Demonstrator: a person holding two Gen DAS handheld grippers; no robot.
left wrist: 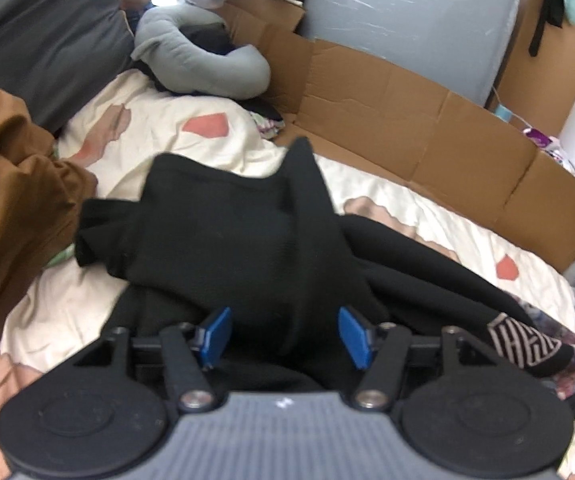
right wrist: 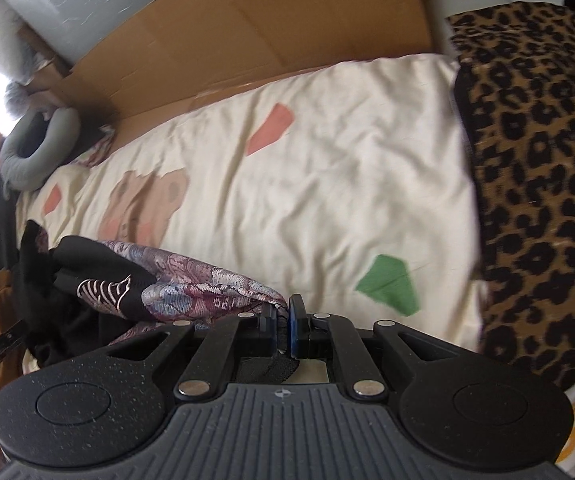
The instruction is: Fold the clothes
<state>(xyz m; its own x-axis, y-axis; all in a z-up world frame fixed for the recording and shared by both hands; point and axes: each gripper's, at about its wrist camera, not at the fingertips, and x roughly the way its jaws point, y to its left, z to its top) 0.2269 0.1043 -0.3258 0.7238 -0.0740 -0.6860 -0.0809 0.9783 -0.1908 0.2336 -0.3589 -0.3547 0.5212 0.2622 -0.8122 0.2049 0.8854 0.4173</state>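
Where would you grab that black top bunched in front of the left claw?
Judging by its pose, take the black top by the loose corner peaking at its far edge, coming from above. That point stands free of the bedsheet, while the middle is a thick heap. The left claw is open around it.

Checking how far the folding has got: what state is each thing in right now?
left gripper: open, black garment between its fingers.
right gripper: shut on floral fabric.
black garment: bunched, unfolded.
floral fabric: pulled taut.
bedsheet: wrinkled.
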